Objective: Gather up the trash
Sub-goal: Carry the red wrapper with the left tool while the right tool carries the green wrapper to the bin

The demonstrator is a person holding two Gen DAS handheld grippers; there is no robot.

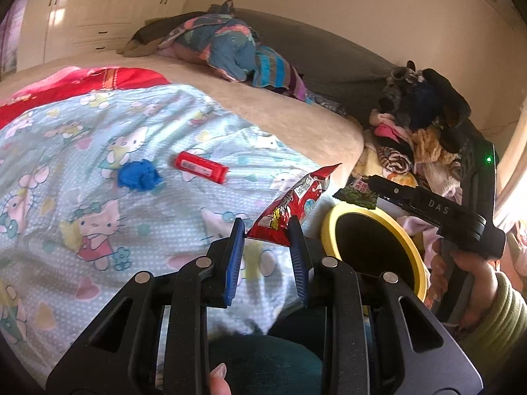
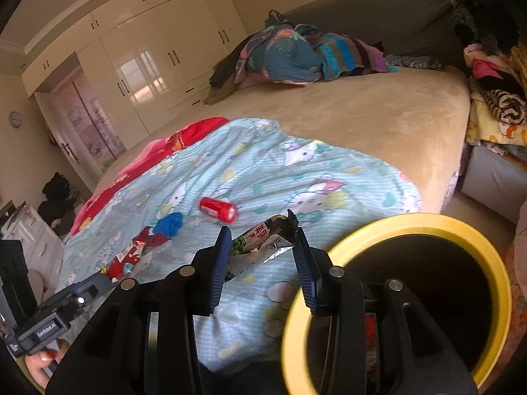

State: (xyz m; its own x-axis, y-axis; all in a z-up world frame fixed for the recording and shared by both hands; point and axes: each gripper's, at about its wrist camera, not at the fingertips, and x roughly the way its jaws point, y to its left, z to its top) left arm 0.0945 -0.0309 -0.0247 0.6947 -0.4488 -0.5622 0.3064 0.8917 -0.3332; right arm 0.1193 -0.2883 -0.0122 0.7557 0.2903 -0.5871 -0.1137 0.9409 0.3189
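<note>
**Gripping a wrapper in each tool beside the yellow bin**

Clamping down on the left, the left gripper [image 1: 267,230] has its blue pads [image 1: 234,256] pinched on the bottom corner of a red snack packet [image 1: 293,202], which stands up out of the jaws above the patterned sheet [image 1: 98,171]. Over on the other side, the right gripper [image 2: 260,253] has a dark snack wrapper [image 2: 263,242] with green peas printed on it stretched across between its two pads, jaws set narrow on it. From the left wrist view that same wrapper sits at the tip of the right tool, right at the far rim of the yellow bin [image 1: 332,220]. The bin's black mouth gapes just beside both tools, close against the edge of the bed [image 2: 362,115].

Out on the sheet, two pieces lie loose: a red can [image 1: 201,167] on its side and, just beside it, a crumpled blue scrap [image 1: 140,176]. They're near each other but not touching, well clear of both grippers. At the far end of the bed, a heap of colourful clothes [image 1: 224,42]. A hand [image 1: 471,283] in a ribbed green sleeve grips the right tool's handle.
</note>
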